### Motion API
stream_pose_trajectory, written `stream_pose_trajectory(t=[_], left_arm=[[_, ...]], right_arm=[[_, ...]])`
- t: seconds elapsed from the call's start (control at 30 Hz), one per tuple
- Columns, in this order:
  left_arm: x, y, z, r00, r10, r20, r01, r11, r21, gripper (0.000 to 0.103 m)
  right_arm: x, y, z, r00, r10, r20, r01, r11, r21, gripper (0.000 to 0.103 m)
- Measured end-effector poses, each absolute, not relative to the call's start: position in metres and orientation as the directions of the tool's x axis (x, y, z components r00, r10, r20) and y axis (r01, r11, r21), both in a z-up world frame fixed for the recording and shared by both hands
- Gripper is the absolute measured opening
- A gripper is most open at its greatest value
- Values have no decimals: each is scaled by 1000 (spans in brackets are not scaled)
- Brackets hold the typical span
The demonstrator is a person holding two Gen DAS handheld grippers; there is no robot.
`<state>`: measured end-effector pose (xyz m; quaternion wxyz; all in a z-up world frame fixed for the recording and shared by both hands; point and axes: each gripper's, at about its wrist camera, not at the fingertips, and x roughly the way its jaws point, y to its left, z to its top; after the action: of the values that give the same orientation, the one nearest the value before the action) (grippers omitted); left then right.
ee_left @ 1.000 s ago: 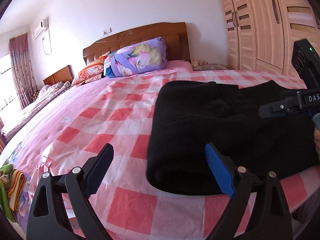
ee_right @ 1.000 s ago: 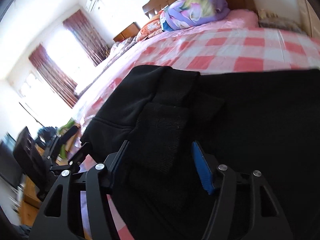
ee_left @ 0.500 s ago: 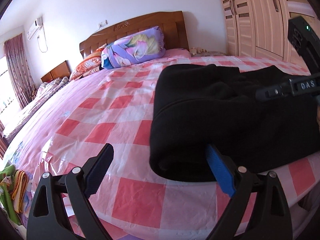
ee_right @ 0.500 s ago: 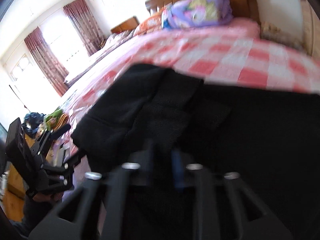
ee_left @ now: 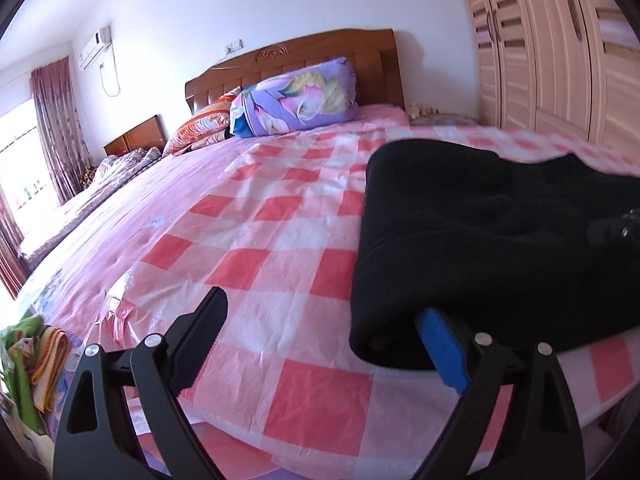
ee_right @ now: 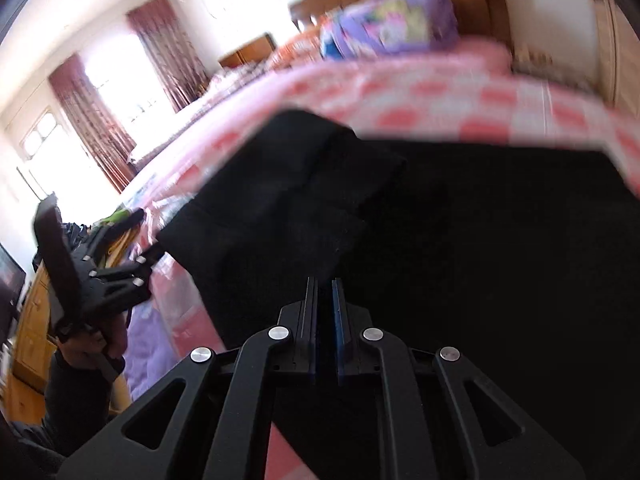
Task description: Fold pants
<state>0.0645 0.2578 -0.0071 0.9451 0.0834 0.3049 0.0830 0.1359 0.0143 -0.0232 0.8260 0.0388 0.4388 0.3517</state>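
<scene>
The black pants [ee_left: 492,236] lie folded in a thick bundle on the pink checked bed cover [ee_left: 280,220], near the bed's front edge. My left gripper [ee_left: 324,324] is open, low at the front edge; its right blue finger [ee_left: 440,344] touches the bundle's near left end. My right gripper [ee_right: 325,292] is shut over the pants [ee_right: 460,248]; whether cloth is pinched between the pads cannot be seen. The left gripper shows in the right wrist view [ee_right: 100,272], at the bundle's left end.
A purple floral pillow [ee_left: 296,100] and wooden headboard [ee_left: 296,60] stand at the far end of the bed. A wardrobe [ee_left: 552,48] is on the right. Green and orange cloths [ee_left: 32,356] lie low on the left beside the bed.
My right gripper has closed from wide open to shut and drawn back over the pants. My left gripper has dropped lower at the front edge, its right finger now against the bundle.
</scene>
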Motion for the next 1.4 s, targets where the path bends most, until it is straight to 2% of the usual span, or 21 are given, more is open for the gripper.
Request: stream_pose_trajectory(t=[0.1,0.17,0.2,0.27,0.4,0.5,0.6,0.7,0.73,0.8,0.83,0.9,1.07,1.2,1.4], left_arm=[[56,254,-9,797,204,-569,-79,968,237,92],[47,255,-5,807,176,-564,-46,971,237,92],[43,255,-2,815,167,-555,-39,971,235,92],[36,260,7,834,140,-533,-37,979,200,92],[45,265,13,840,135,-526,-69,987,143,92],[58,266,11,837,132,-531,-91,991,103,92],[66,265,6,837,100,-537,-89,995,47,92],[74,261,1,831,86,-550,-76,996,42,92],[76,260,-1,828,88,-553,-76,996,44,92],[78,261,-3,824,94,-559,-84,996,43,92],[77,262,-3,824,97,-558,-87,995,44,92],[74,263,-2,826,95,-556,-85,995,44,92],[63,249,8,835,153,-529,-89,985,145,92],[52,236,23,861,125,-493,-56,987,152,92],[56,206,27,867,73,-493,10,987,163,93]], right_arm=[[135,4,-24,350,634,-689,-545,737,401,15],[134,-3,-18,364,626,-690,-536,747,394,54],[133,-10,-15,385,624,-680,-525,754,395,99],[132,-20,-9,420,646,-637,-524,746,411,98],[147,-12,-14,386,665,-639,-516,730,448,98],[161,8,-27,302,685,-663,-520,701,488,89],[170,27,-26,306,671,-676,-530,710,465,88],[181,44,-22,295,682,-669,-529,700,480,68],[183,47,-21,308,671,-674,-528,710,465,56],[184,51,-22,330,653,-682,-525,727,442,44],[183,48,-22,335,656,-677,-526,726,443,41],[177,42,-18,363,660,-657,-536,725,432,26],[150,27,13,465,656,-594,-568,736,368,22],[137,-4,36,530,655,-539,-555,749,364,22],[147,-62,7,539,590,-601,-442,806,394,22]])
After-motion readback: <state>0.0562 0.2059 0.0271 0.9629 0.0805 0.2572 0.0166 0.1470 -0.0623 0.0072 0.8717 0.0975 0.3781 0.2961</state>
